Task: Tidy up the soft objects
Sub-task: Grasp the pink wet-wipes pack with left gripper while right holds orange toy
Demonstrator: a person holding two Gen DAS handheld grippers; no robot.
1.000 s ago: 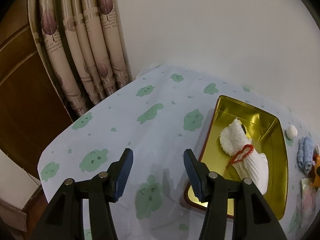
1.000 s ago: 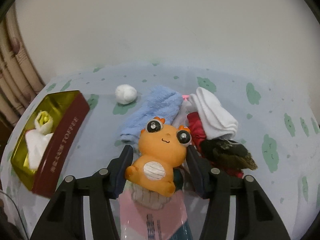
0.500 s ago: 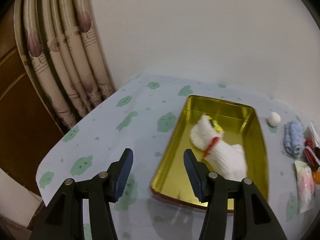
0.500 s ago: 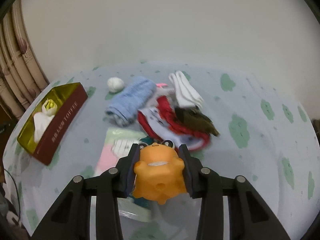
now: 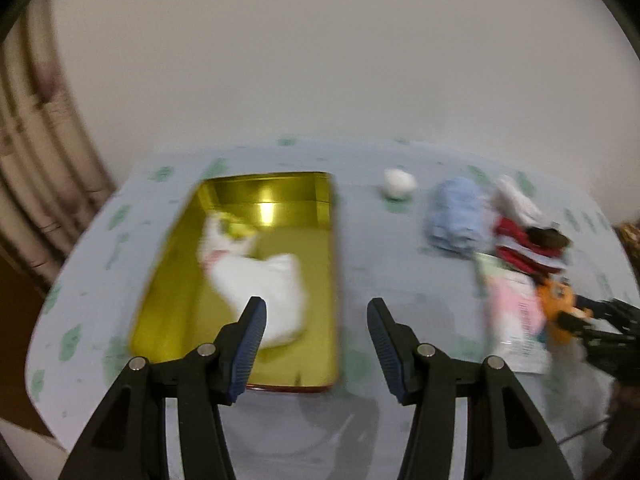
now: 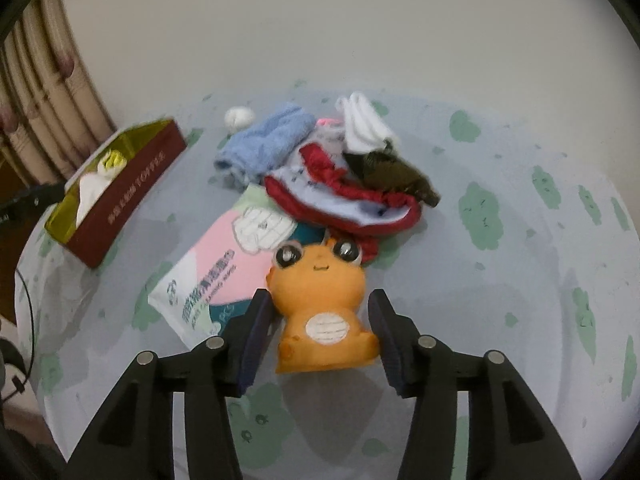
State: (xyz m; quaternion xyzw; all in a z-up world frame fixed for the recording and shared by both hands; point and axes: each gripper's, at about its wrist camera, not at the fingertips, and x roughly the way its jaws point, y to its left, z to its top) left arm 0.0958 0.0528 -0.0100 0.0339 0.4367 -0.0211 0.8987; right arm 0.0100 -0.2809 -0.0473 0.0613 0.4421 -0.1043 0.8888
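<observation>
An orange plush toy (image 6: 322,304) with big eyes lies on the tablecloth between the fingers of my right gripper (image 6: 318,334), which is open around it; it also shows in the left wrist view (image 5: 558,310). Behind it lie a tissue pack (image 6: 218,270), a blue towel (image 6: 266,142), white socks (image 6: 364,122), a red-trimmed cloth (image 6: 344,196) and a dark cloth (image 6: 394,174). A gold tin (image 5: 180,300) holds a white plush (image 5: 264,284). My left gripper (image 5: 316,332) is open and empty, above the tin's right front corner.
A small white ball (image 5: 398,184) lies behind the tin. The round table (image 6: 500,280) has a pale cloth with green clouds. Curtains (image 6: 44,96) hang at the left, a white wall behind. A cable (image 6: 24,296) hangs at the table's left edge.
My right gripper has opened and the orange plush now lies on the table, face up. My left gripper has swung right, so the tin sits left of centre.
</observation>
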